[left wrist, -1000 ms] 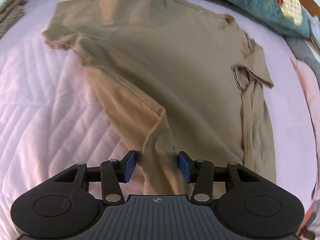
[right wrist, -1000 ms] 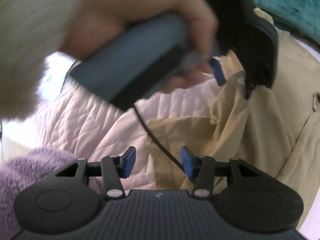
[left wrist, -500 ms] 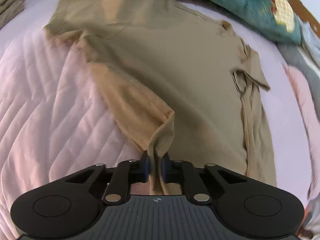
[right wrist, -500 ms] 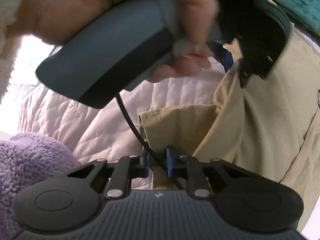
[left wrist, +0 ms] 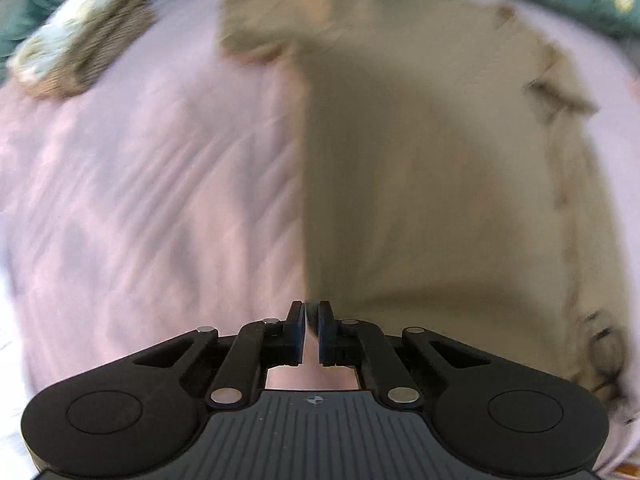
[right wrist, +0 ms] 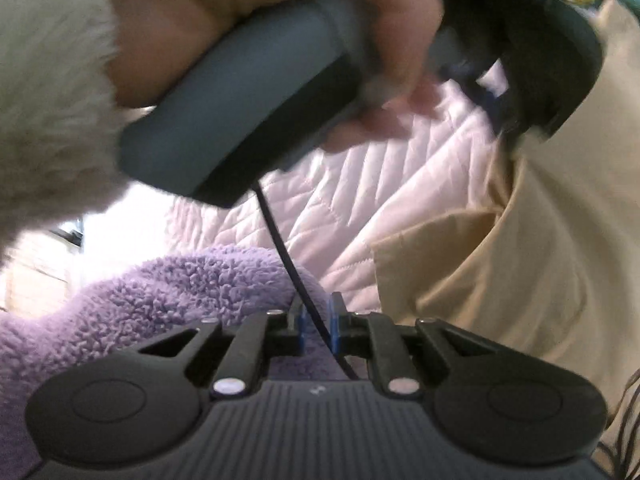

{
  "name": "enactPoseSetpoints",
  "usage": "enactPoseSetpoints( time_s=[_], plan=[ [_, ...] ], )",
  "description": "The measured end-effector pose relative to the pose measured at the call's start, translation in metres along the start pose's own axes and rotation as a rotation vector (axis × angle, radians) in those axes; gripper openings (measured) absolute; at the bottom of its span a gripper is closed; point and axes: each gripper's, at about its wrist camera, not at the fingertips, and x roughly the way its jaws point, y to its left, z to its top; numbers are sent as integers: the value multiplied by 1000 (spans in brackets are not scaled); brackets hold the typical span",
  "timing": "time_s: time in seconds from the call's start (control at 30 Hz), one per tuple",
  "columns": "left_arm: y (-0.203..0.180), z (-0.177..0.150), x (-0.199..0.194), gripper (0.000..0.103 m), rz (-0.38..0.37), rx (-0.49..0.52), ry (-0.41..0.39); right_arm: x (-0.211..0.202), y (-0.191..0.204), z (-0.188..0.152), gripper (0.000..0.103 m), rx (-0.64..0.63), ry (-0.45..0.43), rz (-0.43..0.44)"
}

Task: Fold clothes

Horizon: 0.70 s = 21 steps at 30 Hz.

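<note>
shirt (left wrist: 440, 168): tan, on pink quilted bed (left wrist: 140, 200), 12–3 o'clock of left view | left gripper (left wrist: 311, 330): narrow, pinching shirt's folded edge | right gripper (right wrist: 316, 330): nearly closed, possibly empty (blurred); black cable (right wrist: 280, 248) between fingers | risk: thin edge slips, cable snags fold.

Motion blur is smearing my left view: the shirt (left wrist: 440, 168) and quilt (left wrist: 140, 200) are streaking, fisheye edges bending. In my right view, window glare is washing out the left edge; my hand (right wrist: 280, 12) is softening.
</note>
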Motion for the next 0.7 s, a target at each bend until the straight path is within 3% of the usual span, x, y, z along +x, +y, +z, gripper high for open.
enactPoseSetpoints(
  time_s=[0.1, 0.2, 0.3, 0.4, 0.6, 0.63, 0.7],
  plan=[
    [18, -7, -17, 7, 26, -69, 8, -12, -11, 1, 16, 19, 48, 41],
    [5, -1, -57, 9, -7, -36, -35, -45, -24, 2, 19, 103, 105, 110],
    [-23, 6, -95, 9, -142, -21, -51, -95, -28, -7, 28, 165, 127, 147],
    [-68, 2, -117, 8, -325, -3, 10, -147, -37, -30, 35, 249, 169, 129],
    [-178, -53, -145, 10, -592, 182, 202, -239, -44, -141, 35, 557, 280, 116],
    [-188, -62, -144, 11, -616, 198, 219, -250, -44, -164, 35, 612, 299, 117],
    [-197, -71, -139, 12, -613, 193, 180, -267, -44, -202, 36, 718, 281, 91]
  ],
)
